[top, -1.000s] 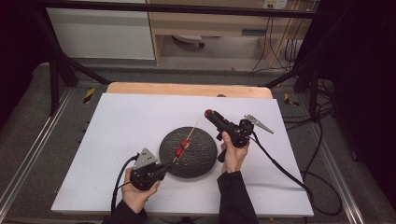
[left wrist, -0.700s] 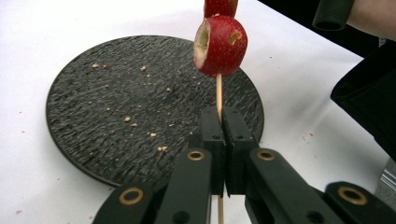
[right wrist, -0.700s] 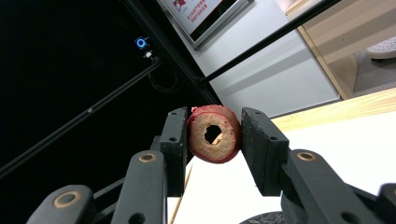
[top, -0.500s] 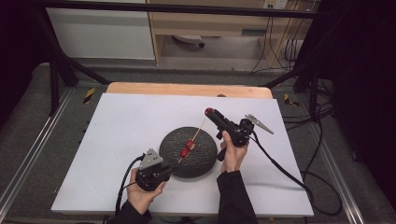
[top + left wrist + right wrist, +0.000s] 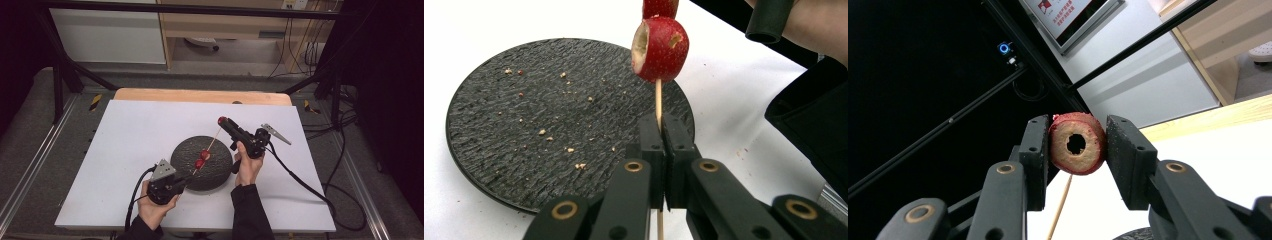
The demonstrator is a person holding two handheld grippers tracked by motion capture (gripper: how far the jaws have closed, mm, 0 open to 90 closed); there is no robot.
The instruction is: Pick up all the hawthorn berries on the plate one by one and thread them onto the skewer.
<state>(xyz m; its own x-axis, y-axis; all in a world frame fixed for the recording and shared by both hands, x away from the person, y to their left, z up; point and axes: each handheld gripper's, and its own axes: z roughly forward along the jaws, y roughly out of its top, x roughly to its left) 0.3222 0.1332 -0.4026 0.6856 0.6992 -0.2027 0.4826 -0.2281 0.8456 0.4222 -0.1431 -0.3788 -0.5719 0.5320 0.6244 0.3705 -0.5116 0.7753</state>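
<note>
A thin wooden skewer [image 5: 212,142] slants up over the dark round plate [image 5: 220,172], with two red cored fruits [image 5: 202,158] threaded on it. My left gripper [image 5: 187,177] is shut on the skewer's lower end at the plate's near-left rim. In the left gripper view the jaws [image 5: 663,125] pinch the skewer [image 5: 658,97] just below a red fruit [image 5: 660,49]. My right gripper [image 5: 223,121] is raised beyond the plate, near the skewer's far tip, and is shut on a third red fruit [image 5: 221,120]. In the right gripper view that fruit [image 5: 1077,143] shows its cored hole between the pads.
The plate [image 5: 524,125] carries scattered crumbs. It lies on a white sheet [image 5: 135,140] over a wooden table [image 5: 200,95]. The right gripper's cable [image 5: 300,180] trails to the right. Black frame bars and shelving [image 5: 230,25] stand behind the table.
My left gripper with the skewer has shifted slightly right, toward the plate. The right gripper and its fruit have stayed in place.
</note>
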